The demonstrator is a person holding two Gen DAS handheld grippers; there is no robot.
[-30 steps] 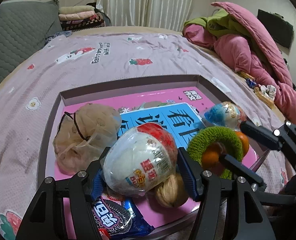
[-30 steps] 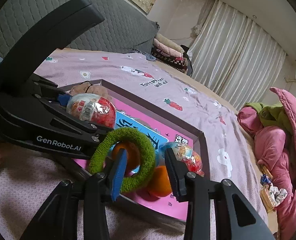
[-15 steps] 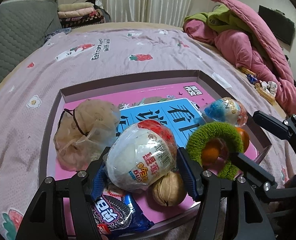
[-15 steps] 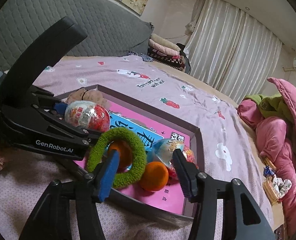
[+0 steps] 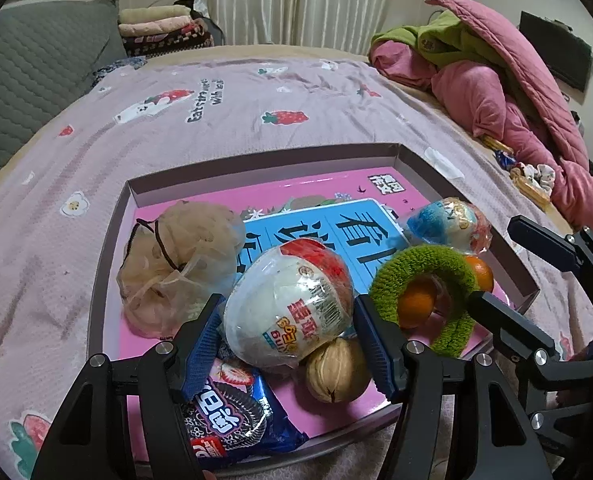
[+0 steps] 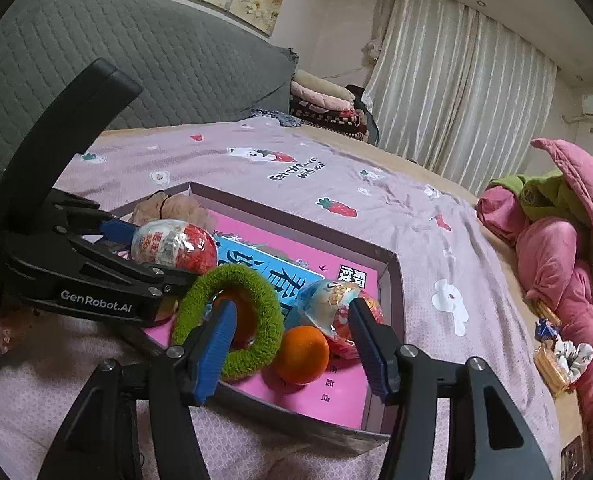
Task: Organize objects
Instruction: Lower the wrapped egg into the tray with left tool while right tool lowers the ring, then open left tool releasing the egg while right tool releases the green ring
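Observation:
A shallow pink-bottomed box [image 5: 108, 248] [image 6: 392, 280] lies on the bed. It holds a red-and-white toy egg [image 5: 292, 300] [image 6: 176, 246], a blue toy egg [image 5: 450, 224] [image 6: 332, 308], a green fuzzy ring [image 5: 424, 292] [image 6: 232, 316], two oranges [image 6: 302, 354] [image 5: 416, 304], a walnut [image 5: 336, 370], a beige mesh pouf [image 5: 180, 264] and a cookie packet [image 5: 232, 420]. My left gripper [image 5: 286, 340] is open, its fingers standing just clear of the red-and-white egg. My right gripper [image 6: 292, 344] is open at the box's near edge, its left finger [image 6: 212, 344] through the green ring.
A pile of pink and green quilts [image 5: 496, 80] [image 6: 556, 240] lies at the right. A grey padded headboard [image 6: 116, 60] and folded blankets [image 5: 160, 32] stand at the far side. Small items [image 6: 556, 352] lie on the bed's right edge.
My right gripper has opened wider and drawn back from the ring and oranges. My left gripper has opened slightly and pulled back; the red-and-white egg now rests in the box.

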